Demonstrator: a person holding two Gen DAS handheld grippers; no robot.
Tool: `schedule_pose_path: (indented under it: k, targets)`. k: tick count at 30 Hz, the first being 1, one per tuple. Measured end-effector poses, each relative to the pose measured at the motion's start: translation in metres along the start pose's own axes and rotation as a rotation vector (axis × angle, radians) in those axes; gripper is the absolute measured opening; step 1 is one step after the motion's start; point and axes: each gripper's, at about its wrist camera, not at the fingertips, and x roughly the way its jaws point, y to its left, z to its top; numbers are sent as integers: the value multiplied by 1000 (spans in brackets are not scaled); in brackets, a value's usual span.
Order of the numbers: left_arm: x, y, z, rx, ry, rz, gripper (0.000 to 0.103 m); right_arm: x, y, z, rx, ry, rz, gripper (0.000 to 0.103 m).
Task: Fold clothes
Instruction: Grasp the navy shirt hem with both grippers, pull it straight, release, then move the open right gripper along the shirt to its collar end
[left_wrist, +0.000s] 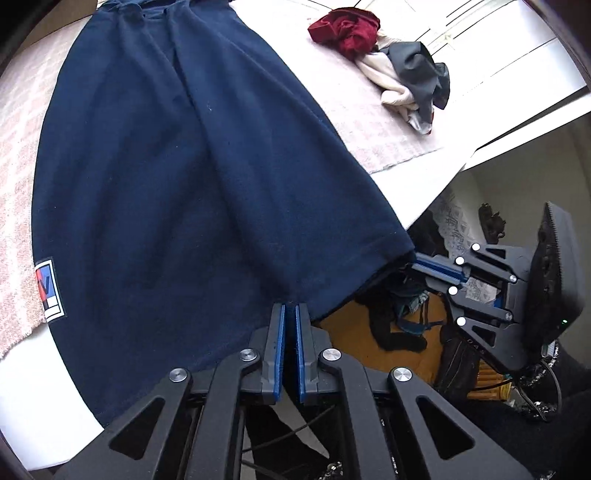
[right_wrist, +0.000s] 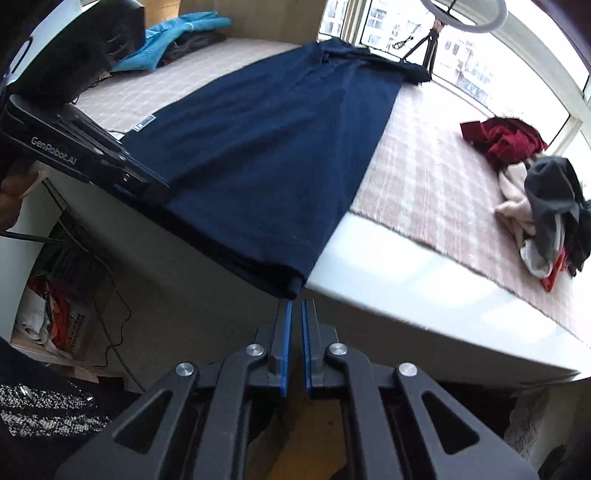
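- Pink checked mat (left_wrist: 22, 155) is seen spread on the white table (left_wrist: 51, 413); the mat's frayed near edge stops short of the table edge.
- Blue/red/white label (left_wrist: 47, 290) is seen on the left side of the navy shirt (left_wrist: 177, 177), near the hem.
- Navy shirt is laid lengthwise on the mat, folded long and narrow, with the collar end at the far side and the hem overhanging the near table edge.
- Left gripper (left_wrist: 290, 314): blue pads are pressed almost together, with the shirt hem pinched between the tips, roughly mid-hem.
- In the right wrist view the left gripper (right_wrist: 162, 192) is seen at the shirt's left hem edge, with "GenRobot.AI" lettering on its body.
- Right gripper (right_wrist: 296, 303): pads are nearly together, tips at the right hem corner of the navy shirt (right_wrist: 266, 147); the cloth is seen just touching the tips, and clamping on it cannot be told from that view.
- In the left wrist view the right gripper (left_wrist: 417, 260) is seen with its tips buried in the hem corner.
- Pile of unfolded clothes (left_wrist: 384, 62) (red, cream, grey) is left on the mat, right of the shirt and well apart from it.
- Turquoise garment (right_wrist: 177, 37) is seen at the far left of the table, over dark clothing.
- Ring light on a tripod (right_wrist: 432, 40) is seen by the window behind the shirt's far end.
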Motion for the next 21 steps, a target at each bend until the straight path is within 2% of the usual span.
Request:
schedule_pose_path:
  k: [2, 4, 6, 8, 10, 16, 17, 19, 20, 21]
  targets:
    - [-10, 4, -2, -5, -14, 2, 20, -11, -17, 3, 102, -34, 75, 9]
    - [-29, 8, -7, -13, -57, 61, 22, -20, -36, 12, 209, -76, 121, 25]
    - [-52, 18, -16, -46, -119, 172, 32, -18, -49, 23, 268, -89, 113, 27]
    - [-68, 29, -25, -75, -154, 318, 37, -8, -50, 33, 272, -66, 108, 27]
    - [-72, 41, -33, -98, -143, 374, 38, 5, -51, 40, 282, -30, 123, 27]
    - [-55, 57, -44, -122, -80, 434, 38, 25, -40, 39, 272, 56, 120, 27]
    - [-54, 57, -45, -116, -85, 442, 36, 23, -41, 39, 271, 55, 126, 27]
    - [-56, 58, -46, -104, -100, 439, 17, 21, -42, 40, 268, 52, 139, 27]
    - [-57, 59, -46, -100, -102, 441, 4, 19, -42, 40, 266, 50, 145, 25]
    - [-59, 60, -46, -95, -104, 439, 3, 18, -43, 40, 264, 49, 152, 12]
